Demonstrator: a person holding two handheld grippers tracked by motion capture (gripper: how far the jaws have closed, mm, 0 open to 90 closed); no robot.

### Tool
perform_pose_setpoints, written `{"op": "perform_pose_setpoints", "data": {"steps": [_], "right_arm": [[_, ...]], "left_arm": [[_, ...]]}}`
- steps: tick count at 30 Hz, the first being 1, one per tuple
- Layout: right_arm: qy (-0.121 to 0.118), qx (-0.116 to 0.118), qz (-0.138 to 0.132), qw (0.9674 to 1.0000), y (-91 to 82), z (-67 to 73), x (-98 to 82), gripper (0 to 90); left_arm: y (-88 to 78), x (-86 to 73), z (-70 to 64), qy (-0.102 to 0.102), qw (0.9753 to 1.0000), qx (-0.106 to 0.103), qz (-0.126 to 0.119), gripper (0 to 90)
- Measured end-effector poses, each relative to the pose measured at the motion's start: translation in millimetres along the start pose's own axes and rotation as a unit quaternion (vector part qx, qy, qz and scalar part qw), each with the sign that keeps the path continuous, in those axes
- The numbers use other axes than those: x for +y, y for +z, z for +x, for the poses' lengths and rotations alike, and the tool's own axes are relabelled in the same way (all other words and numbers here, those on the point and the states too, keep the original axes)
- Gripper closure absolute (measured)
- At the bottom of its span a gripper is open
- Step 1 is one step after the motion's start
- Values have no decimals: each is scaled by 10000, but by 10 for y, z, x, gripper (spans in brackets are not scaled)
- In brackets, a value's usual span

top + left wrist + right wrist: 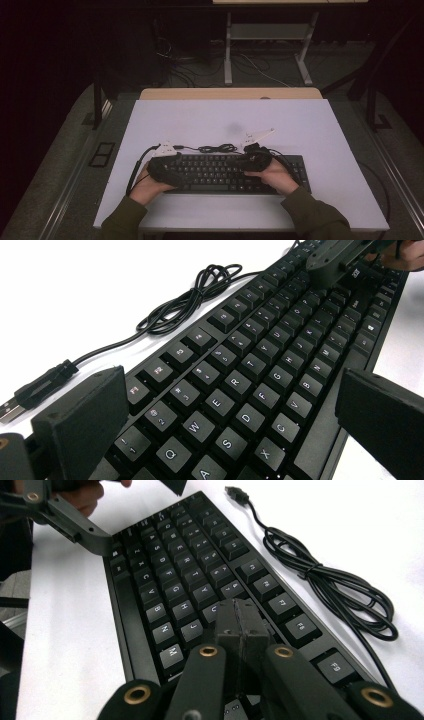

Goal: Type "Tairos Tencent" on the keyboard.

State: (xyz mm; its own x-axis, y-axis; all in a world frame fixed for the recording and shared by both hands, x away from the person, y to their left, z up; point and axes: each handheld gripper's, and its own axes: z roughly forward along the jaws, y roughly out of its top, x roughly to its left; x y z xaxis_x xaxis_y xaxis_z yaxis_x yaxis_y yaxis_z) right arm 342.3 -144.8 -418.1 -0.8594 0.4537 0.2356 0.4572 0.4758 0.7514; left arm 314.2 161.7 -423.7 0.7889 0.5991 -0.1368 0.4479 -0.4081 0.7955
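High view: black keyboard (220,172) flat on white surface (310,130), near front edge, coiled cable (217,148) just behind. Left gripper view: left hand-held gripper (235,425) spread wide over letter keys, grasping nothing. Right gripper view: right hand-held gripper (241,625) clenched empty above middle keys.

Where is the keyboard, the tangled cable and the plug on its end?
keyboard (260,365), left gripper view, on the T key.
cable (345,597), right gripper view, on the coiled loops.
USB plug (10,412), left gripper view, on its metal tip.
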Motion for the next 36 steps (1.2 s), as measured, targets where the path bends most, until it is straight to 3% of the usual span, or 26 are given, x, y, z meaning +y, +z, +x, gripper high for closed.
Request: {"op": "perform_pose_setpoints", "data": {"steps": [18,36], "right_arm": [[-83,-160,395,9991,144,-3,-41,891],[-134,-235,493,9984,174,-8,-65,891]], "left_arm": [[-5,0,0,31,10000,4,-30,4],[-8,0,-2,51,10000,-3,-24,13]]}}
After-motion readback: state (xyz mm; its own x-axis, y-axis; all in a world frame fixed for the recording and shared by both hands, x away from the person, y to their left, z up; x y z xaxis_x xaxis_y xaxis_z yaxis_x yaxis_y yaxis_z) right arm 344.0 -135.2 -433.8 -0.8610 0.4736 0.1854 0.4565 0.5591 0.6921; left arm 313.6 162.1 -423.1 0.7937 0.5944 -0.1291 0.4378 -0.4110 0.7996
